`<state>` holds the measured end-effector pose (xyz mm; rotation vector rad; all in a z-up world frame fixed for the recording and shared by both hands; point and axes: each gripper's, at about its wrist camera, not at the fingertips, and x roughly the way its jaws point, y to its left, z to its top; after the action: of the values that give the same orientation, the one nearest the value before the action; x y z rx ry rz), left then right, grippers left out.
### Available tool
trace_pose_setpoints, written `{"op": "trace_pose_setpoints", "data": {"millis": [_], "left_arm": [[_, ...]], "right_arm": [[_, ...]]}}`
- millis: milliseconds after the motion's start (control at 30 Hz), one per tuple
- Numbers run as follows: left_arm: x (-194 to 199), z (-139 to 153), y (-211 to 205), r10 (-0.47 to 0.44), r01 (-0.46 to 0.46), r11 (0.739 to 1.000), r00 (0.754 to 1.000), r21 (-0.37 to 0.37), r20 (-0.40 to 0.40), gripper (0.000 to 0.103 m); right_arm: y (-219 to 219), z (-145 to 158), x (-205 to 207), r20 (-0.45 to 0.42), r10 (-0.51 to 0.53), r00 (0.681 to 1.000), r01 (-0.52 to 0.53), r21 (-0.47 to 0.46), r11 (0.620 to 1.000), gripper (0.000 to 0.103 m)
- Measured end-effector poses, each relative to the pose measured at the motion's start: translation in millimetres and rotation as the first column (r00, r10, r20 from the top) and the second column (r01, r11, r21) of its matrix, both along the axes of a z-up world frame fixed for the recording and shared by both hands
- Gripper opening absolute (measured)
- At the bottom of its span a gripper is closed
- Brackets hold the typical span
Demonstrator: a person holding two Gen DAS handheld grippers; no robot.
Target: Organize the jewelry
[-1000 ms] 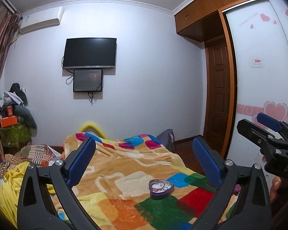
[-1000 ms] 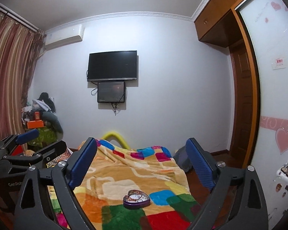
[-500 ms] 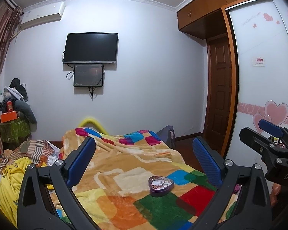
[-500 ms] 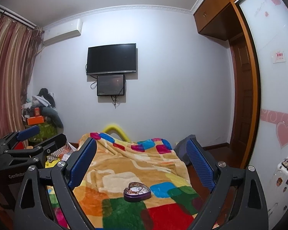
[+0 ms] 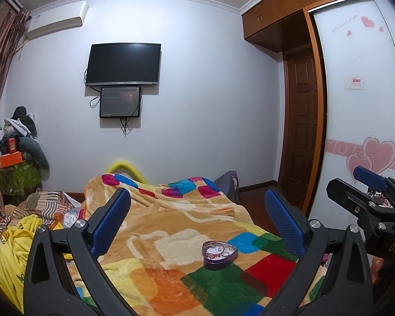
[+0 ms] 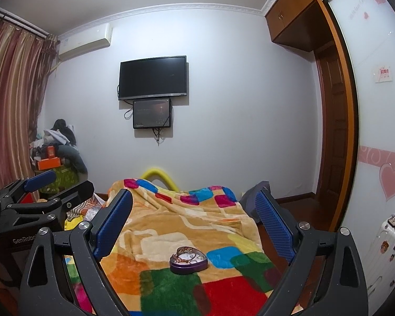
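A purple heart-shaped tin (image 5: 219, 254) (image 6: 188, 260) sits open on the patchwork blanket (image 5: 171, 218), with a tangle of pinkish chain jewelry inside it. My left gripper (image 5: 197, 216) hovers over the bed, open and empty, with the tin showing below and between its blue pads. My right gripper (image 6: 193, 218) is open too and holds nothing, the tin likewise low between its fingers. Each gripper appears at the edge of the other's view: the right one (image 5: 366, 200) and the left one (image 6: 47, 192).
Crumpled clothes and a yellow cloth (image 5: 15, 239) lie left of the bed. A cluttered stand (image 6: 55, 163) fills the far left corner by the curtain (image 6: 10, 105). A wardrobe with heart decals (image 5: 368, 131) and a wooden door (image 5: 300, 131) line the right. A white suitcase (image 6: 381, 250) stands at right.
Both views have tilted and shifted slightly; the tin now sits a little lower and nearer in each view. Both grippers stay open and empty.
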<state>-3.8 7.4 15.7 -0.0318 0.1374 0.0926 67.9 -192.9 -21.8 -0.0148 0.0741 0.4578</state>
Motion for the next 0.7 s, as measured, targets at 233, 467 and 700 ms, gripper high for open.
{"op": "trace_pose_setpoints", "data": {"millis": [233,467,700], "left_arm": [[1.8,-2.0,-1.8,-0.002,0.002,1.000,1.000,0.004,-0.005,0.103],[2.7,-0.6,0.2,-0.008,0.008,1.000,1.000,-0.010,-0.009,0.103],[2.0,-1.1,1.2,-0.002,0.002,1.000,1.000,-0.008,-0.008,0.103]], "right_arm": [[0.1,-0.6,0.9,-0.010,-0.002,1.000,0.002,0.000,1.000,0.093],[-1.3,0.8,0.6,-0.014,-0.003,1.000,0.003,0.005,1.000,0.093],[-1.3,0.7,0.5,-0.013,-0.003,1.000,0.003,0.005,1.000,0.093]]}}
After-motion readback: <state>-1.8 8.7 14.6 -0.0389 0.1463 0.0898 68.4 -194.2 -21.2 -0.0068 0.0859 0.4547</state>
